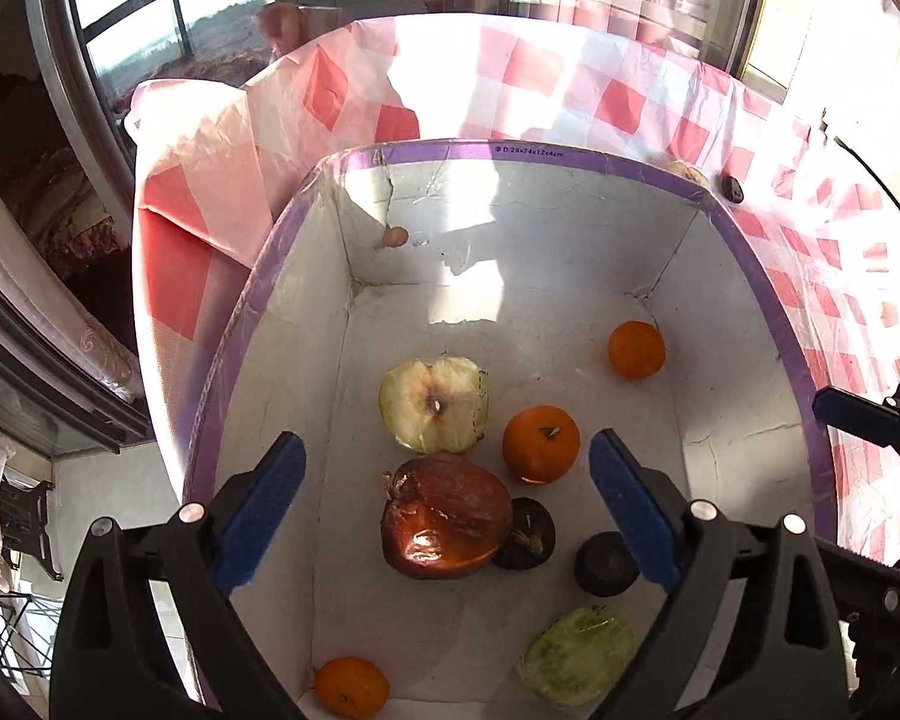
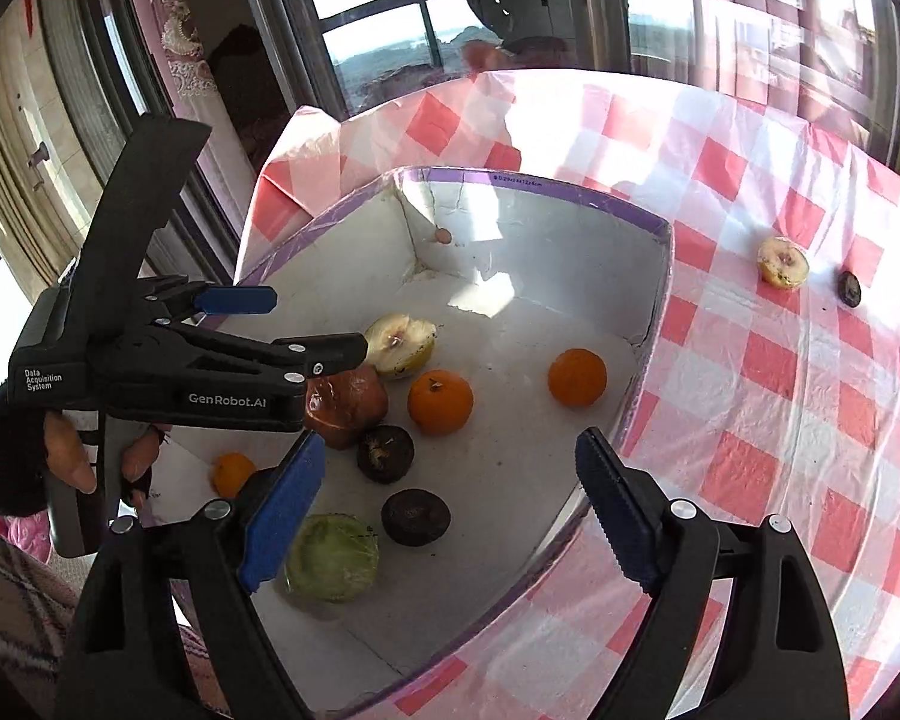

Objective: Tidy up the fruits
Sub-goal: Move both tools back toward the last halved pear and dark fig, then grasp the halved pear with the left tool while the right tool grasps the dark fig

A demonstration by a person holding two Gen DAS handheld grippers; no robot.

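Observation:
A white box with a purple rim (image 1: 528, 151) (image 2: 570, 183) stands on the checked tablecloth. Inside lie a halved pale apple (image 1: 433, 405) (image 2: 399, 343), a brown bruised fruit (image 1: 444, 516) (image 2: 345, 405), three oranges (image 1: 540, 444) (image 2: 440, 402), two dark round fruits (image 1: 525, 534) (image 2: 415, 517) and a green slice (image 1: 579, 663) (image 2: 332, 558). My left gripper (image 1: 444, 501) (image 2: 306, 324) hangs open over the brown fruit, pads clear of it. My right gripper (image 2: 450, 513) stands open above the box's near corner, nothing between its fingers; its tip (image 1: 858, 414) shows at the right edge.
Outside the box on the cloth lie another apple half (image 2: 783, 263) and a small dark fruit (image 2: 849, 288) (image 1: 732, 188). A person's gloved hand (image 2: 60, 456) holds the left gripper's handle. Windows and curtains ring the table's far side; the cloth hangs over the table's left edge.

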